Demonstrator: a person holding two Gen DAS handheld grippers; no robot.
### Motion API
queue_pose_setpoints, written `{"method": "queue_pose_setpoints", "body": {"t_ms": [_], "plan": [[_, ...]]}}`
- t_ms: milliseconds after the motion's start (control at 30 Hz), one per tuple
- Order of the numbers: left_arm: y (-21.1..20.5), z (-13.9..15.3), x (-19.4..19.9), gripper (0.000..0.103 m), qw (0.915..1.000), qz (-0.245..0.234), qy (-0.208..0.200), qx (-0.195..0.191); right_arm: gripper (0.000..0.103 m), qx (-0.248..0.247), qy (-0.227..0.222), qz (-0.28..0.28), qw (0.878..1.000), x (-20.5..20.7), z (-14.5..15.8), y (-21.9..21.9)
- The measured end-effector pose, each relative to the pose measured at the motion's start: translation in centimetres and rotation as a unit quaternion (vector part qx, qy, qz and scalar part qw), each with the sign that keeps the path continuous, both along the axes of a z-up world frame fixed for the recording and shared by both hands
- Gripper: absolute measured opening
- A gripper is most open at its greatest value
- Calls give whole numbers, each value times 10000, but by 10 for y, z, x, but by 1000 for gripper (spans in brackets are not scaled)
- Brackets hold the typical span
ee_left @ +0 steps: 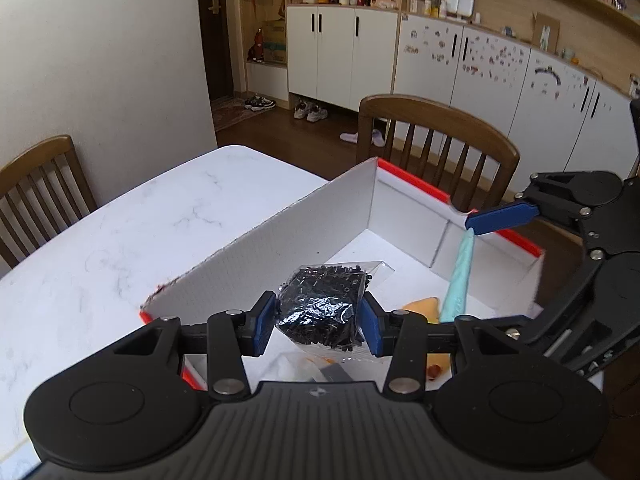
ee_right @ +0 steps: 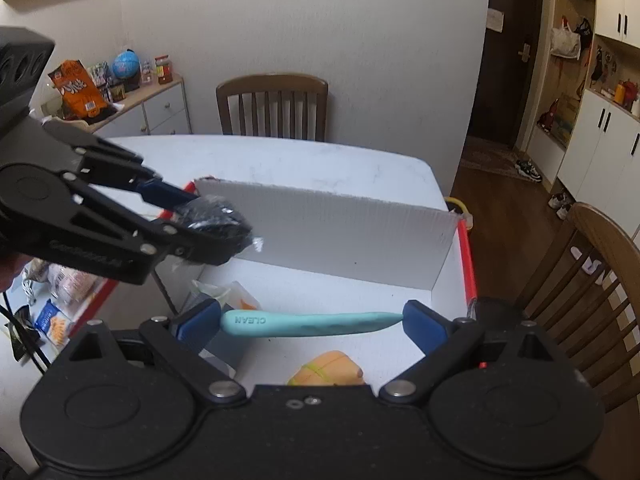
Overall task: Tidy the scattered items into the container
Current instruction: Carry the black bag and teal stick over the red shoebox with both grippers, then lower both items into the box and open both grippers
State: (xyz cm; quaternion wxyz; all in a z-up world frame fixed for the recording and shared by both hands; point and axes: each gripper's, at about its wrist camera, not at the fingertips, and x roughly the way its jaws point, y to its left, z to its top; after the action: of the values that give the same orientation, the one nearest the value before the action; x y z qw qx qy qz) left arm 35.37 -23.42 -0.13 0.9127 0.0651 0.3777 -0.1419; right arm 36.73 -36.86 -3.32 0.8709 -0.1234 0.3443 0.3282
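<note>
Left tool (ee_left: 319, 325) is clamped on a clear bag of small black bits (ee_left: 323, 307), both blue pads squeezing its sides, held up over the open white box (ee_left: 256, 256) with the red edge. Right tool (ee_right: 312, 322) has a long teal stick marked CLEAN (ee_right: 308, 323) pinched end to end between its pads, also hanging over the box. Down on the box floor there's an orange-yellow item (ee_right: 326, 370) and some crinkly plastic wrapping (ee_right: 216, 292). The box sits on the white marble counter (ee_left: 120, 232). Past that, wooden chairs (ee_left: 432, 140) and white cabinets (ee_left: 340, 52).
</note>
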Motion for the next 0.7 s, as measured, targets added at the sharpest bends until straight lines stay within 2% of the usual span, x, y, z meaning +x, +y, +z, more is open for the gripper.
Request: {"method": "queue_pose_setpoints", "body": {"t_ms": [233,400,700], "plan": [[-6,-23,30,43,9990,-191,288,296,97,-106,291,132,9994,20,-11,7],[-11,-41,46,43,9961,-373,450,658,97,-273,494,233,9981,31,-23,14],[-13,-61,70,44,9922,-441,852,795,97,-654,806,541,9931,46,-35,27]]}}
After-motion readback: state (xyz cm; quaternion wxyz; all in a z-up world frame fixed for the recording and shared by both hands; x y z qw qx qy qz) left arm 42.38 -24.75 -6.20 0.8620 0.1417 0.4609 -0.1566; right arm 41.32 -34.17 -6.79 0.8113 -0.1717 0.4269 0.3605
